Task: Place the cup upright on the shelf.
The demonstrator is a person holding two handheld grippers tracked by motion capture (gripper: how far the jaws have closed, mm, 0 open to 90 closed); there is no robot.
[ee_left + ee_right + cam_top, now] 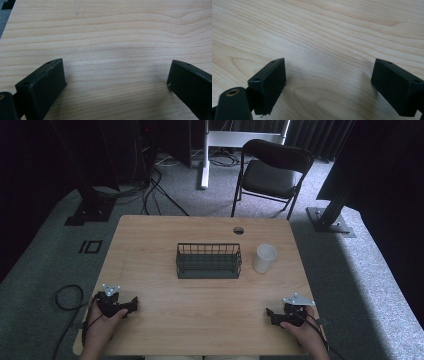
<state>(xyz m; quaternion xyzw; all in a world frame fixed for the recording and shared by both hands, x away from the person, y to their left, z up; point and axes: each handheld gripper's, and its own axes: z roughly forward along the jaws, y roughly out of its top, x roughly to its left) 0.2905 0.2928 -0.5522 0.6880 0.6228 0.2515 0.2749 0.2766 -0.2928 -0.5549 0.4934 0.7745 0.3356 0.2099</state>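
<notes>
My left gripper point(131, 304) rests low on the wooden table point(210, 320) near its front left corner, held by a hand. In the left gripper view its two black jaws stand wide apart over bare wood, so the left gripper point(116, 75) is open with nothing between them. My right gripper point(270, 314) sits near the front right corner, also hand-held. The right gripper point(328, 72) is open too, its jaws spread over plain wood grain. A dark wire basket point(208, 260) stands at the table's middle, and a white cup point(264, 258) is just right of it.
A round cable hole point(238, 230) lies near the table's far edge. Beyond the table stand a black folding chair point(272, 172), a white stand leg point(204, 165) and dark frame posts point(330, 215). Cables point(67, 297) run over the grey carpet at left.
</notes>
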